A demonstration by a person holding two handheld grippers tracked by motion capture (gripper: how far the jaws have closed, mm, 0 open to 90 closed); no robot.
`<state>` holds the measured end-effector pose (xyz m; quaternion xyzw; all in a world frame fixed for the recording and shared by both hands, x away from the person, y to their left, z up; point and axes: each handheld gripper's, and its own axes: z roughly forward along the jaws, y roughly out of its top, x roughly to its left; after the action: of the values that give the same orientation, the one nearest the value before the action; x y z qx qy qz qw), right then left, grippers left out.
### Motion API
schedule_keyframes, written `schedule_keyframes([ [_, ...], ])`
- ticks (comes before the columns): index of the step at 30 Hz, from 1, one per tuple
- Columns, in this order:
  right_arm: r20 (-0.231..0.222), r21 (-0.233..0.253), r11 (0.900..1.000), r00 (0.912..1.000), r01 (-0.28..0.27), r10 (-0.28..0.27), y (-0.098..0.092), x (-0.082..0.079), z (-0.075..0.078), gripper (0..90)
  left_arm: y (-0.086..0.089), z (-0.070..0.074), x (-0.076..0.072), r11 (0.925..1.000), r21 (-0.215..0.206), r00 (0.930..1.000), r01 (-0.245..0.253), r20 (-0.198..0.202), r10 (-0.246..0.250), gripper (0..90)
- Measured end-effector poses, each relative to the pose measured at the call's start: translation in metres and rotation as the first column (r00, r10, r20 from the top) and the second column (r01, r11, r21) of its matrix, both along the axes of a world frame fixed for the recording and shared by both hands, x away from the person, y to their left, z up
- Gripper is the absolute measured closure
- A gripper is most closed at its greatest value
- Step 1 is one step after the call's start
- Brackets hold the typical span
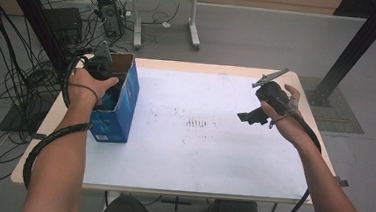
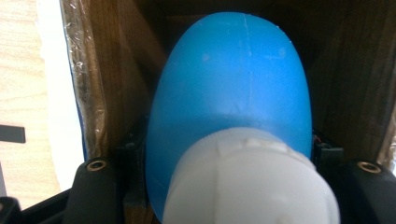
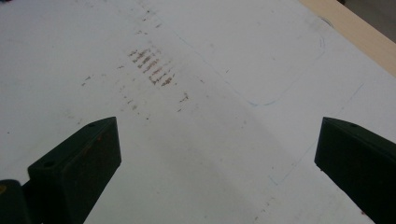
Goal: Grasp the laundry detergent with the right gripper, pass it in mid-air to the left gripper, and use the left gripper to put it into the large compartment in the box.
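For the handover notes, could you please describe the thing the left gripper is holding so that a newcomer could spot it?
Start at the blue cardboard box on the table's left side. Inside it, the left gripper clasps a smooth blue egg-shaped object with a white cap, bright against the brown inner walls.

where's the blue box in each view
high view: the blue box stands open-topped at the table's left edge, with the left gripper reaching into it.
left gripper view: its brown cardboard inside wall rises around a blue and white bottle between the jaws.
right gripper view: not in it; the jaws stand wide apart over the mat.
shared landmark: the white mat, a strip of it beside the box in the left gripper view.
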<state>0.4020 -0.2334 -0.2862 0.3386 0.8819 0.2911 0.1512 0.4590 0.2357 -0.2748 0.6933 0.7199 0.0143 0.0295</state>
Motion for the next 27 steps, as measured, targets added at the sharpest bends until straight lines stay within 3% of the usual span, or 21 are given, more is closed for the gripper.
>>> schedule_keyframes([
  [27,-0.006,0.005,1.000,1.0000,-0.005,0.005,0.0027,0.0000,0.0002,0.2,0.0007,-0.0003,-0.0010,1.0000,-0.004,1.0000,0.002,0.004,-0.002,35.5],
])
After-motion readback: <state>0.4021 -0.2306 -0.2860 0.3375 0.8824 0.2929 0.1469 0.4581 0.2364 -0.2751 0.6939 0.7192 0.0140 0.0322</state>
